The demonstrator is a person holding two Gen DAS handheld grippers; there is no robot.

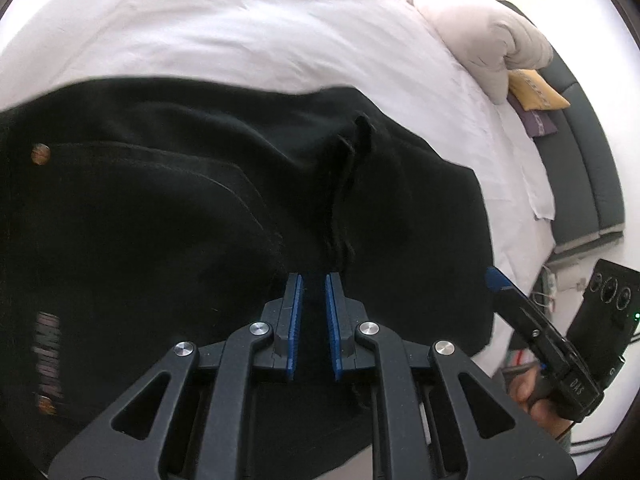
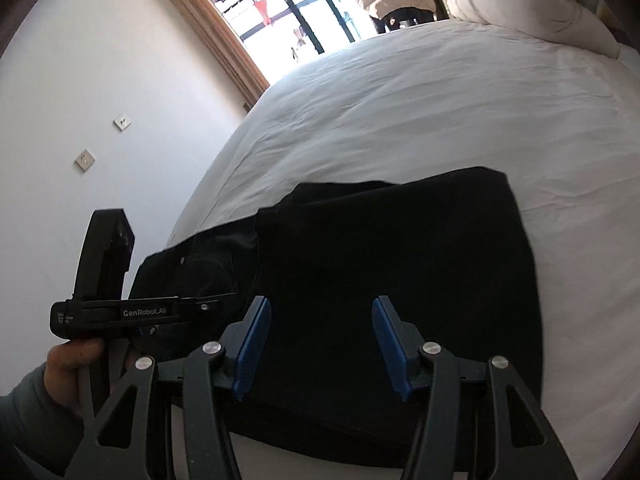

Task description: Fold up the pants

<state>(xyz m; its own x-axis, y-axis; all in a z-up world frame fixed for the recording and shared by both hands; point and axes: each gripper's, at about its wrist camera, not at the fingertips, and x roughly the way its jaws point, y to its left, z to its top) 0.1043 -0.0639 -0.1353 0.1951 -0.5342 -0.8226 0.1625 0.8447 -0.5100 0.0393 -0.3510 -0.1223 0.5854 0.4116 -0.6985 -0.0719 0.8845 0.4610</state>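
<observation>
One black pants (image 2: 380, 280) on bed (image 2: 400, 120); left gripper (image 1: 314, 280) clenched on waistband fold at 12 o'clock, right gripper (image 2: 320, 312) released, jaws half-spread.

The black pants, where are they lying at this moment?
The black pants lie on the white bed sheet near its front edge, low and central in both wrist views, far from the rolled duvet at the bed's far end.

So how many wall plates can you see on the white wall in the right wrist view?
2. One wall plate sits higher, nearer the window frame; the other wall plate is below and left of it. The left gripper may hide more.
</observation>
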